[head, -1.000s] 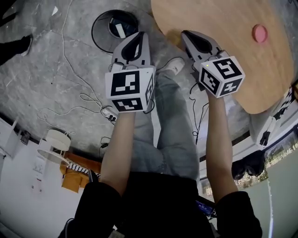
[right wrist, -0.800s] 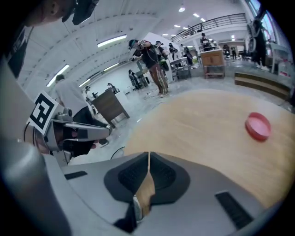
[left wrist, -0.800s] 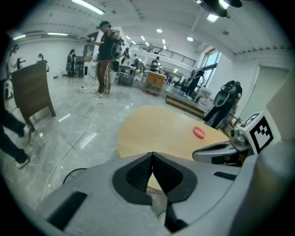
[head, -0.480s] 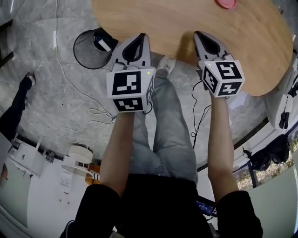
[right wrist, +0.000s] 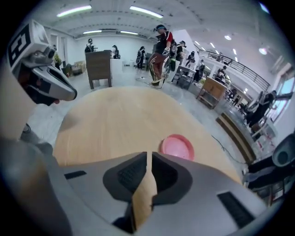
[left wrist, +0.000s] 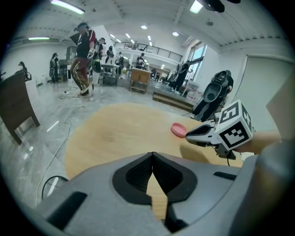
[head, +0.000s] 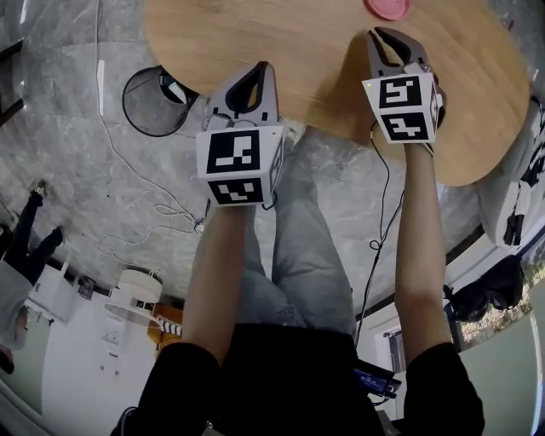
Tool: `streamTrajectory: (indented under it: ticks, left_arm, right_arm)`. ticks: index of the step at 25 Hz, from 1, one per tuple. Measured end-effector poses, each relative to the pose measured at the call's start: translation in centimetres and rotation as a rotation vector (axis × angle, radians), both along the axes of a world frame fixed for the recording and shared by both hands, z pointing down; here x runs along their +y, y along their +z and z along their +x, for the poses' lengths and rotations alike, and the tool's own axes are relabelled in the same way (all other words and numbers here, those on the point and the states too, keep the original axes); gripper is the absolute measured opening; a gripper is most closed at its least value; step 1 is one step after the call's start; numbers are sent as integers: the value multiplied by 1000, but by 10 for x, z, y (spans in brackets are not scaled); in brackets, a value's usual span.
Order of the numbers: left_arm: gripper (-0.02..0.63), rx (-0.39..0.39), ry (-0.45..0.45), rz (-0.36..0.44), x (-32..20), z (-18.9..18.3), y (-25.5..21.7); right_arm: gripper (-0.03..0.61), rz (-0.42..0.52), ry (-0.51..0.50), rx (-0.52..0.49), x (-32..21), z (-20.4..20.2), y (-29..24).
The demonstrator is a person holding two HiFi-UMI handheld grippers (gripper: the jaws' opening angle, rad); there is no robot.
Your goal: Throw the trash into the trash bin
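A pink disc (head: 388, 7) (left wrist: 178, 129) (right wrist: 177, 146) lies on the round wooden table (head: 298, 43) (left wrist: 115, 133) (right wrist: 115, 120), near its far edge. My right gripper (head: 381, 34) (right wrist: 149, 154) hangs over the table just short of the disc, jaws shut with nothing between them. My left gripper (head: 255, 68) (left wrist: 152, 154) is over the table's near edge, also shut and empty. The black wire trash bin (head: 153, 102), with something white inside, stands on the floor left of the table. Each gripper shows in the other's view, the right gripper (left wrist: 189, 136) and the left gripper (right wrist: 69, 94).
White cables (head: 162, 204) trail over the grey marble floor beside my legs (head: 298, 238). A dark cabinet (right wrist: 99, 67) and several standing people (left wrist: 83, 55) are beyond the table. Black bags (head: 485, 294) lie at the right.
Both grippers have swung further over the table. The right one has advanced toward the pink disc and rolled. The bin has slid left in the head view. Jaws stayed shut.
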State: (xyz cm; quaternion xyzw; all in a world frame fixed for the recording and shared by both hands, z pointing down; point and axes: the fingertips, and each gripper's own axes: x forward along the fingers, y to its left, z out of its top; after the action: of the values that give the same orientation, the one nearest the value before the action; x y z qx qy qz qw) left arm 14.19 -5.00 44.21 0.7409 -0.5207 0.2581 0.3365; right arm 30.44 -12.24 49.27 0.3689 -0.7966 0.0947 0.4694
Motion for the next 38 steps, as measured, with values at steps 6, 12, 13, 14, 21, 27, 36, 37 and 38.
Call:
streamTrajectory:
  ticks: [6, 12, 13, 14, 21, 27, 36, 37, 38]
  left_arm:
    - [3, -4, -25, -8, 1, -4, 3]
    - [2, -20, -57, -18, 6, -23, 5]
    - [2, -23, -65, -20, 7, -27, 5]
    - [2, -25, -74, -24, 8, -32, 6]
    - [2, -22, -88, -19, 13, -43, 3]
    - [2, -3, -94, -21, 18, -51, 4]
    - [2, -10, -143, -20, 25, -105, 0]
    - [2, -12, -157, -21, 27, -114, 0]
    - [2, -13, -173, -24, 30, -123, 1]
  right_arm:
    - [17, -8, -85, 126, -27, 10, 18]
    - [17, -7, -146, 190, -39, 8, 25]
    - [17, -1, -151, 201, -41, 7, 24]
    - [17, 4, -155, 212, -43, 5, 23]
    - [17, -26, -133, 283, -52, 10, 31]
    - [15, -54, -91, 230, -46, -5, 25]
    - [15, -66, -66, 15, -3, -100, -7]
    - [15, -74, -66, -16, 2, -114, -9]
    - [15, -84, -67, -49, 8, -128, -11]
